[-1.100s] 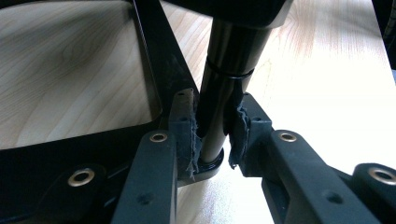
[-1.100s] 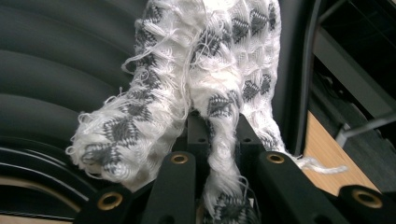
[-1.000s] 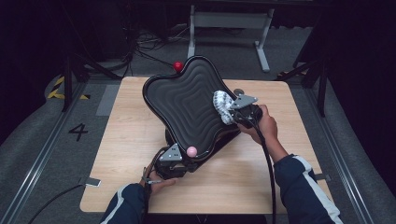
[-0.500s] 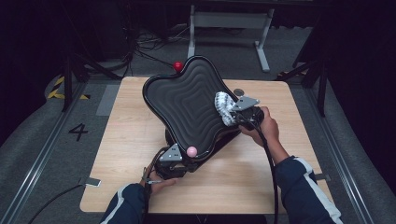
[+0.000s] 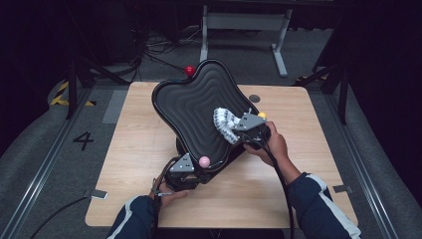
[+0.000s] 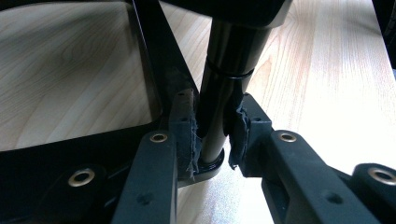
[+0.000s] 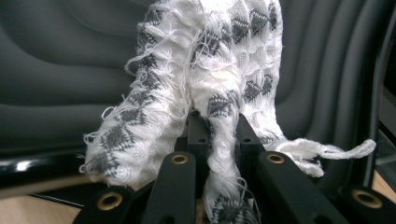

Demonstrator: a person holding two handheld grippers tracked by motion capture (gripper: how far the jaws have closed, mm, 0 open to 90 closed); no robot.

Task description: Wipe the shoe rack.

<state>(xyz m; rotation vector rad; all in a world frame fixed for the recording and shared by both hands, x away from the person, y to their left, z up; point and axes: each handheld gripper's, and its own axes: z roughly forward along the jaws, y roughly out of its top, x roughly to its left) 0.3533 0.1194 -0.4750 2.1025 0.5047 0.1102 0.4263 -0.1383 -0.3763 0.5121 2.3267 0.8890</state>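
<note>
Pale wooden table (image 5: pixel 308 164) on grey floor (image 5: pixel 54 164), white metal stand (image 5: pixel 244 22) in dark background.

The left gripper (image 5: pixel 185 172), near the table's front edge with the left hand (image 5: pixel 166 195) under it, stands clamped, while the right gripper (image 5: pixel 238 130), held in the right hand (image 5: pixel 272 146) toward the right edge, is pinched tight.

My high view looks forward and down over the whole table (image 5: pixel 278 199). My left gripper view sits low and close at the black post (image 6: pixel 224 88) under the tray (image 5: pixel 199 107). My right gripper view faces that tray's ribbed surface, shared with the high view.
</note>
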